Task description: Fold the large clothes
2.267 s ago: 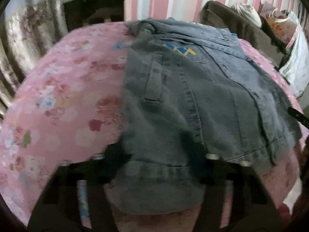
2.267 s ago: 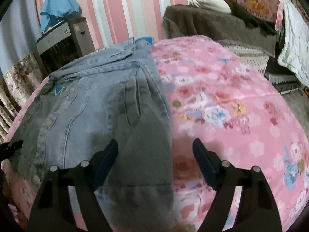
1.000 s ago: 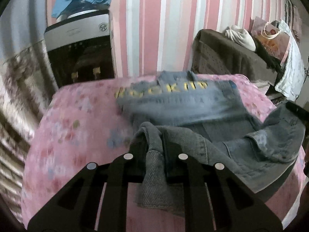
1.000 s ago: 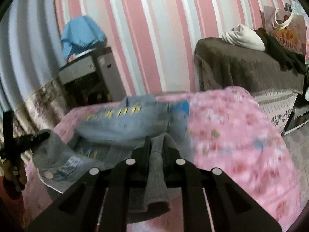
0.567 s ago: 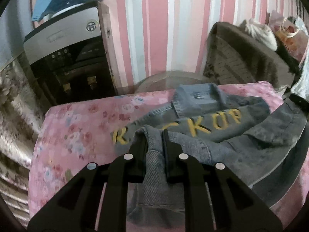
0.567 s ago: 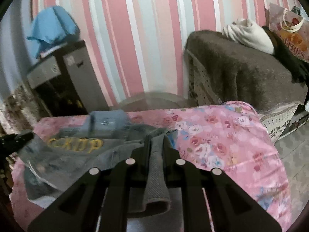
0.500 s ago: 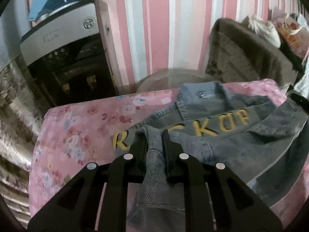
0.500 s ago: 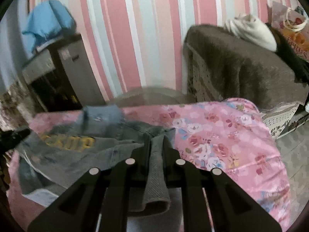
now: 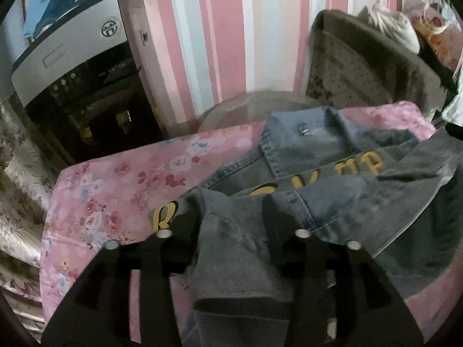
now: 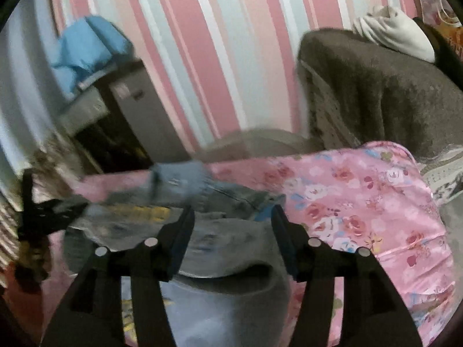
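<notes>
Our left wrist camera looks down along its fingers from close above the denim jacket [image 9: 332, 202], facing the striped wall [image 9: 220, 29] at twelve o'clock. Our right wrist camera faces the same wall from a shallower angle. We share the jacket, the water dispenser [image 9: 78, 86] at ten o'clock and the brown-covered furniture [image 10: 376, 92] at two o'clock.

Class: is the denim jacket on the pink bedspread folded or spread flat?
Folded. The jacket's hem lies doubled over its yellow lettering, near the collar.

Pink-striped wall [image 9: 220, 29], water dispenser [image 9: 78, 86] left, brown-covered sofa [image 10: 385, 101] right.
</notes>
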A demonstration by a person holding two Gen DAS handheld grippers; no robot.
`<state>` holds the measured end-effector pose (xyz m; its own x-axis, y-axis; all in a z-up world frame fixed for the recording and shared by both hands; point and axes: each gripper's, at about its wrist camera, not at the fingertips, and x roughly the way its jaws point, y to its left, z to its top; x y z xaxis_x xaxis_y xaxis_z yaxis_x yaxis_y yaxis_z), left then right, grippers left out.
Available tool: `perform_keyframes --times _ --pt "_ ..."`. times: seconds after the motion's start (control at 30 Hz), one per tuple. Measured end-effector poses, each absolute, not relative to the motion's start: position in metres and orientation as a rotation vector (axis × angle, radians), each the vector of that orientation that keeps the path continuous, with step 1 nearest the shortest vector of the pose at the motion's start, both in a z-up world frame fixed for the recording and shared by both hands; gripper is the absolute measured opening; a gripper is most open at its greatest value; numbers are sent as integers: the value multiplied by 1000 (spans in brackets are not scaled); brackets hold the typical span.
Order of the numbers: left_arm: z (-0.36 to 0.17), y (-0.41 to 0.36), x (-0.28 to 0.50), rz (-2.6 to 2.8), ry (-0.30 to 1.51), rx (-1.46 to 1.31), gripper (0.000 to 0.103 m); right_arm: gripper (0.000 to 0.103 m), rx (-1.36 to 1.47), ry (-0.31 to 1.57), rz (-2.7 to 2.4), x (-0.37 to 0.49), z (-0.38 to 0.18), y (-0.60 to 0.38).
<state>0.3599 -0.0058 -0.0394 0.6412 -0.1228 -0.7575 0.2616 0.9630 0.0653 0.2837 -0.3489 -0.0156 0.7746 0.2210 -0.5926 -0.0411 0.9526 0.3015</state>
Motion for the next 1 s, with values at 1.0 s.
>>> perform_keyframes --times 1.0 --pt "-55 61 285 -161 756 196 100 67 128 704 36 237 -68 -354"
